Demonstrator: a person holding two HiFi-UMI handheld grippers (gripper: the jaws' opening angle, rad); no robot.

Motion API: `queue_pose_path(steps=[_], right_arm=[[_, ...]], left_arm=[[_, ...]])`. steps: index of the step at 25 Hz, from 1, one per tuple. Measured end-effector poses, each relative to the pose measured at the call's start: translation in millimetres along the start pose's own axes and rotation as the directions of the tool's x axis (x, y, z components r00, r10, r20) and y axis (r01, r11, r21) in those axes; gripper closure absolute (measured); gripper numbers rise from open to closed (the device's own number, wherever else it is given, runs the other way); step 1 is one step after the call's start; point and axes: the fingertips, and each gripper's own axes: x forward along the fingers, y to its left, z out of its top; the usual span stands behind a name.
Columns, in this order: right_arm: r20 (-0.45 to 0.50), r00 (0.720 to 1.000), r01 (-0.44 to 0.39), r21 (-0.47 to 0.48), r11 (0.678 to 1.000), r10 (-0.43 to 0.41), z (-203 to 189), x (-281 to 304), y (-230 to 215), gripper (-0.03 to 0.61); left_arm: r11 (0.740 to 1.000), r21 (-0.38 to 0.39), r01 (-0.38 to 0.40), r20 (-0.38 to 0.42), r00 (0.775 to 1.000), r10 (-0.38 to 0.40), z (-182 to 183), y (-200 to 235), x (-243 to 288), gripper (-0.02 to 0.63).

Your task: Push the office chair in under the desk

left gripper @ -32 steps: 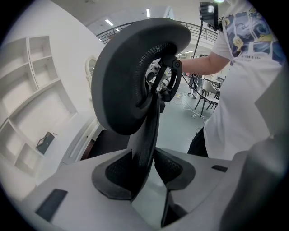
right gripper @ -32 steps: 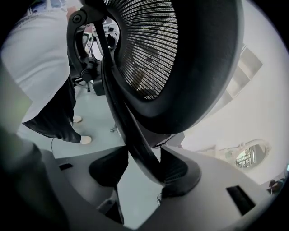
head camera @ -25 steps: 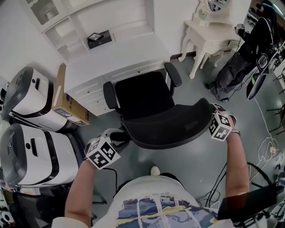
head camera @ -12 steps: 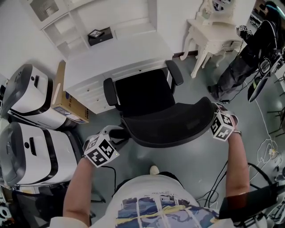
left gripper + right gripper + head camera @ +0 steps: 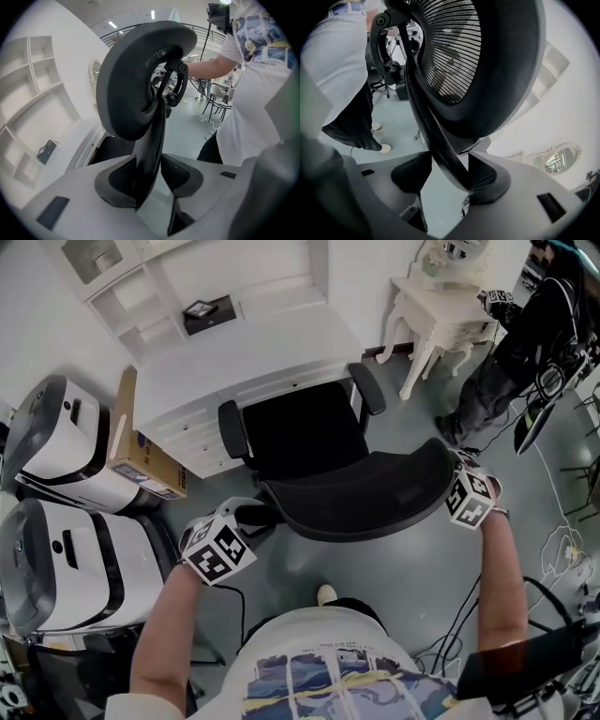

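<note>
left gripper (image 5: 151, 176) clamped on chair backrest (image 5: 356, 502), right gripper (image 5: 449, 174) opening around it; desk (image 5: 253, 357) ahead, cardboard box (image 5: 141, 460) alongside

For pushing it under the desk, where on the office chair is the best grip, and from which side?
Grip the backrest rim at its two outer ends, coming from behind, opposite the desk. The rim is thin enough to fit between jaws, and its wide curve probably gives steering leverage. The left gripper clamps one end; the right gripper has the other between its opening jaws.
</note>
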Motion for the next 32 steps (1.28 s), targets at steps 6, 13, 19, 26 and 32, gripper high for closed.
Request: queue_pose_path(steps=[6, 13, 19, 26, 32], right_arm=[[-0.023, 0.998, 0.052, 0.045, 0.998, -0.051, -5, 3, -2, 0.299], [-0.034, 0.993, 0.118, 0.116, 0.986, -0.115, 3, -9, -3, 0.287], [-0.068, 0.984, 0.176, 0.167, 0.97, -0.167, -3, -35, 6, 0.311], [-0.091, 0.976, 0.218, 0.288, 0.932, -0.2, 3, -68, 39, 0.479], [-0.061, 0.977, 0.212, 0.391, 0.896, -0.205, 32, -88, 83, 0.541]], left_arm=[[1.0, 0.009, -0.019, 0.014, 1.0, 0.019, 0, 0, 0, 0.437], [0.998, 0.003, -0.057, 0.055, 0.997, 0.056, 2, 0, -5, 0.436], [0.997, -0.004, -0.077, 0.133, 0.988, 0.077, 14, -1, -22, 0.436], [0.998, 0.016, -0.054, 0.15, 0.987, 0.051, 17, -10, -40, 0.459], [0.998, 0.011, -0.066, 0.208, 0.976, 0.063, 15, -17, -61, 0.55]])
